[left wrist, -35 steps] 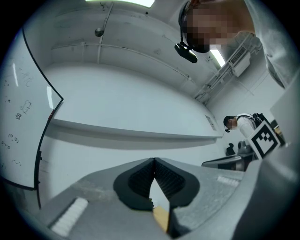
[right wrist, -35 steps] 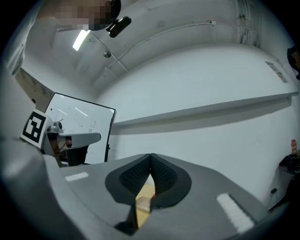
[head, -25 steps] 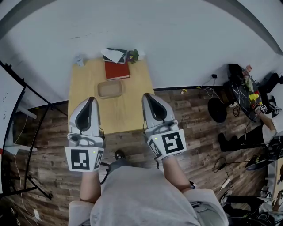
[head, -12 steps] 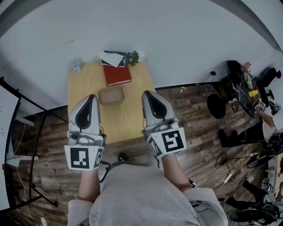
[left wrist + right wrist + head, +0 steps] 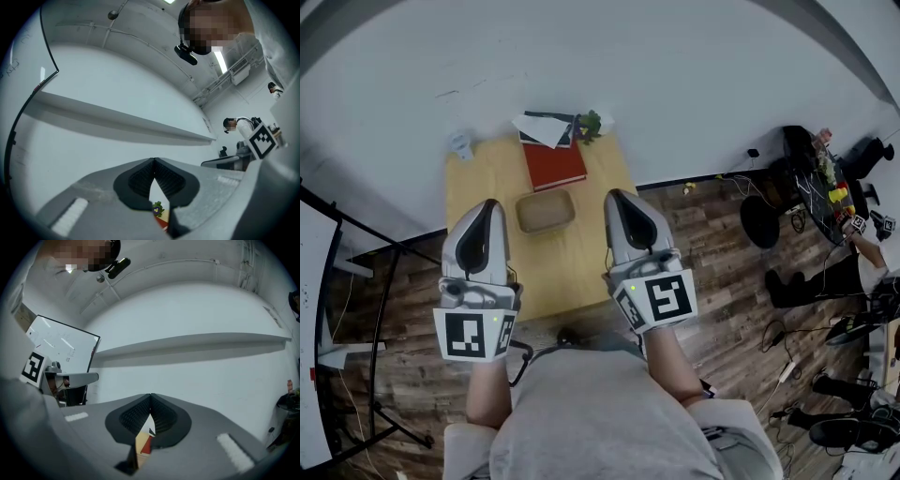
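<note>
looking steeply down, the head view alone takes in the whole wooden desk (image 5: pixel 562 267), set against a white wall; in the gripper views only slivers of it are seen past the jaws. a whiteboard (image 5: pixel 61 345) is shown plainly only in the right gripper view. the left gripper (image 5: pixel 487 204) and the right gripper (image 5: pixel 618 196) are held over the desk's near half, well apart. both pairs of jaws are pressed tip to tip, with nothing gripped. a red book (image 5: pixel 555 166) lies toward the far edge, its long axis running near to far, slightly turned. just nearer, at the desk's middle, a tan tray (image 5: pixel 546 212) is found between the gripper tips, touched by neither, with its long axis running left edge to right edge. papers (image 5: pixel 546 128) and a small plant (image 5: pixel 589 124) sit at the far edge, and a small pale thing (image 5: pixel 459 144) at the far left corner.
</note>
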A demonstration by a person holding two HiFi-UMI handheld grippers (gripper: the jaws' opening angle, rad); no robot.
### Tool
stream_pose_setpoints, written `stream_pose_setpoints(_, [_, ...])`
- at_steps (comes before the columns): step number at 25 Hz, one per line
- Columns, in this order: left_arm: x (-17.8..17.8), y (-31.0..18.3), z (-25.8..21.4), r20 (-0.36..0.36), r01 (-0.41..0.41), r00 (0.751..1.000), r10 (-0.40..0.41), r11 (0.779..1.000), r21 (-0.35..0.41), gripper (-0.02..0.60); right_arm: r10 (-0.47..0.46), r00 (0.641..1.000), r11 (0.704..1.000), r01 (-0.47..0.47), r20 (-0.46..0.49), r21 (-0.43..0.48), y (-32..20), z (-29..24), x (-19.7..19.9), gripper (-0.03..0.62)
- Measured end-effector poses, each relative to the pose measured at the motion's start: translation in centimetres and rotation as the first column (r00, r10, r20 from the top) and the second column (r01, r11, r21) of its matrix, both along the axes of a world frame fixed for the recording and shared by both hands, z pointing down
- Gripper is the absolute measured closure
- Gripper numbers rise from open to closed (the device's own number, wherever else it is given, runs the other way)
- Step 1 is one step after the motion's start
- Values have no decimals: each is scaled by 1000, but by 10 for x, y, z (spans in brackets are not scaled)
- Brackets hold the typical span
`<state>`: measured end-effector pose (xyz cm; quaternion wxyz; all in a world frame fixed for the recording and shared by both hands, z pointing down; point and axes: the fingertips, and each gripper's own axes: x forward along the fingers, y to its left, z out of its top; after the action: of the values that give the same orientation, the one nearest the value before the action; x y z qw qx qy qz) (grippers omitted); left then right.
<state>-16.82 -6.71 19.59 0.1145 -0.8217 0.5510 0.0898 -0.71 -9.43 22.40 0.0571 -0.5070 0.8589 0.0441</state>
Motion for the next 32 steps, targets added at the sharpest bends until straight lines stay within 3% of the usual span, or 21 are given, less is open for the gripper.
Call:
stream_pose_setpoints(22, [-13,-40,32,-20,-15,1000,14,996,-84,577,-10,1000,995,7,-25,-96,-43,32,-16,591])
stream_pose_setpoints(32, [-13,-70,67,-17,-14,1000,11,985,-173,577,-45,998,977,35,-43,-210,-75,74,-26,592])
